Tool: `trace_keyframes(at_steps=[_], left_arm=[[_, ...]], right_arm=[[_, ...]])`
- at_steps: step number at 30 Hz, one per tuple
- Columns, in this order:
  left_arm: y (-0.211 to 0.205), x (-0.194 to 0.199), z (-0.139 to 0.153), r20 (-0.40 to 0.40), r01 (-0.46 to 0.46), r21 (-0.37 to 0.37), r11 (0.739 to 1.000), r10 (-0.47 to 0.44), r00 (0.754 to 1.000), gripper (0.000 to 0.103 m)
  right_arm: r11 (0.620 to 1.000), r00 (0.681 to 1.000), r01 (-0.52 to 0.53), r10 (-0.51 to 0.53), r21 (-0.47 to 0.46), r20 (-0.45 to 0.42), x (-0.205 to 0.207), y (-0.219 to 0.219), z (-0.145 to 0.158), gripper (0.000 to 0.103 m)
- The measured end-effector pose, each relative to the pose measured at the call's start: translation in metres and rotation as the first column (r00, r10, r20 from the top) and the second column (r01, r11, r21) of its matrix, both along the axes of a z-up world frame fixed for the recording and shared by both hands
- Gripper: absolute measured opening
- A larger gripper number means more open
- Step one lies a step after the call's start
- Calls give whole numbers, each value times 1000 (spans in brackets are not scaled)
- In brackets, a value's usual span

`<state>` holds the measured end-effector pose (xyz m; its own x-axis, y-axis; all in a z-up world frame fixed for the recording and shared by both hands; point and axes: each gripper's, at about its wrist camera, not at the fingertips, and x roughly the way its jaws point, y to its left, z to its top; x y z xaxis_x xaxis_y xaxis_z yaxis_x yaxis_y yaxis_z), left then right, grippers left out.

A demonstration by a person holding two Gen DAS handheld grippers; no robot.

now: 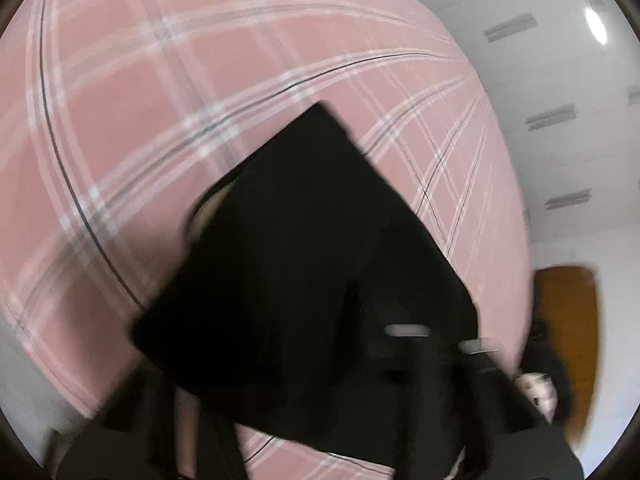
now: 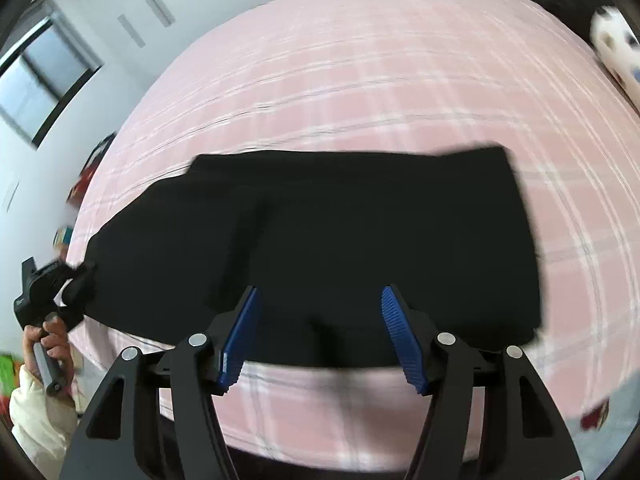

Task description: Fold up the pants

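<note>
Pants [image 2: 340, 248] partly folded on bed [image 2: 360, 80]. Left gripper [image 2: 74, 280] clamped on one end, right gripper [image 2: 320, 332] jaws wide, empty. Risk: left tug drags fold askew.

Right tongs [image 2: 320, 336] spread wide, tilted downward, left tongs [image 2: 76, 284] narrowed, gripped by a hand [image 2: 48, 344]

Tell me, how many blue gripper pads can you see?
2. Both are on the right gripper: one pad left, the other right. The left gripper's are hidden.
</note>
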<state>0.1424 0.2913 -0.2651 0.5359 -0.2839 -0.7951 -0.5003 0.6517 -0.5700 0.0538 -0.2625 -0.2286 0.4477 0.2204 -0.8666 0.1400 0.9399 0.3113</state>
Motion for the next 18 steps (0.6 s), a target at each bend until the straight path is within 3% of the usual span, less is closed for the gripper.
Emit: trace_keyframes(at_steps=[2,5,7,8,9,10,11,14,18], left_arm=[[-19,-3,35,79,24,48,999,-28,997,20],[-75,-8,100,183,134,153,979,-161,970,20],[-132,-11,133,225,243,230,942,-294,929,24],[-150,-11,138,224,276,253,927,-334,916,32],[-180,-9,140,209,328,286,900,-393,895,42],[-204,-5,134,176,370,313,875,-437,882,74],[-226,-1,122,124,414,333,847,-475,871,98],[-259,-1,93,33,458,368,809,-503,863,96],[-255,-18,76,-14,450,340,826,-474,881,96]], right_arm=[[999,999,37,-37,6,7,-12,-16,2,62],[997,997,74,-75,23,20,-26,-43,1,62],[996,996,86,-86,35,14,-29,-50,-4,62],[994,996,93,-94,49,10,-30,-55,-7,62],[993,995,96,-97,62,5,-26,-50,-11,62],[992,995,97,-97,80,-2,-28,-53,-14,62],[991,995,95,-95,91,-7,-29,-51,-17,62],[992,997,75,-74,100,-18,-28,-40,-18,62],[992,1000,19,-18,127,-6,-24,-30,-12,64]])
